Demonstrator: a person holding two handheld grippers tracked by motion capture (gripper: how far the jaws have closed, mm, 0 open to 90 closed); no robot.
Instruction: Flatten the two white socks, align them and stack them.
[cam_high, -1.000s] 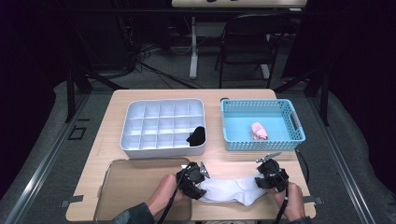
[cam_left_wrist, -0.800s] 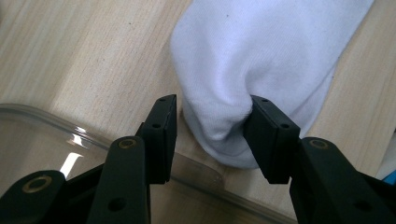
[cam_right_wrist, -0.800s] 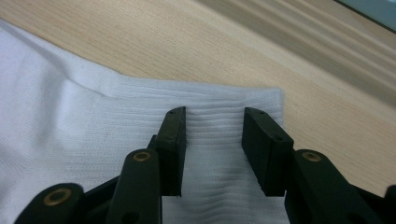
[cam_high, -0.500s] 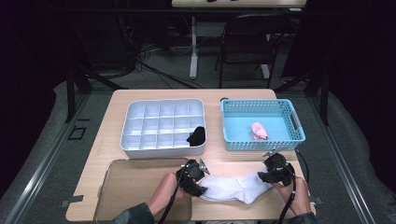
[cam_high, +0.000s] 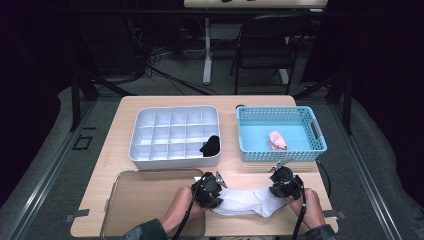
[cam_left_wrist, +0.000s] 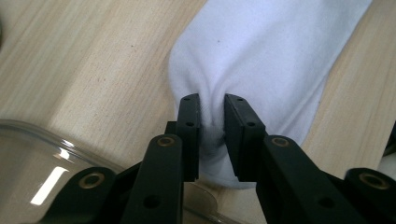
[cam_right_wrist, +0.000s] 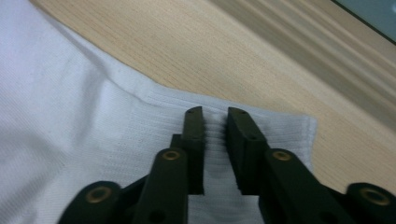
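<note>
Jaws just closed | left gripper (cam_left_wrist: 212, 116) pinches white sock (cam_left_wrist: 275, 51) | right gripper (cam_right_wrist: 215, 122) pinches its cuff

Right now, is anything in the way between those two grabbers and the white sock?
Nothing visible. Both have just been closing, and each pair of jaws already pinches the white sock: the left gripper bunches one end, the right gripper grips the ribbed cuff end.

No legible text, label, brand, number or sign on any surface; none on the containers either.
</note>
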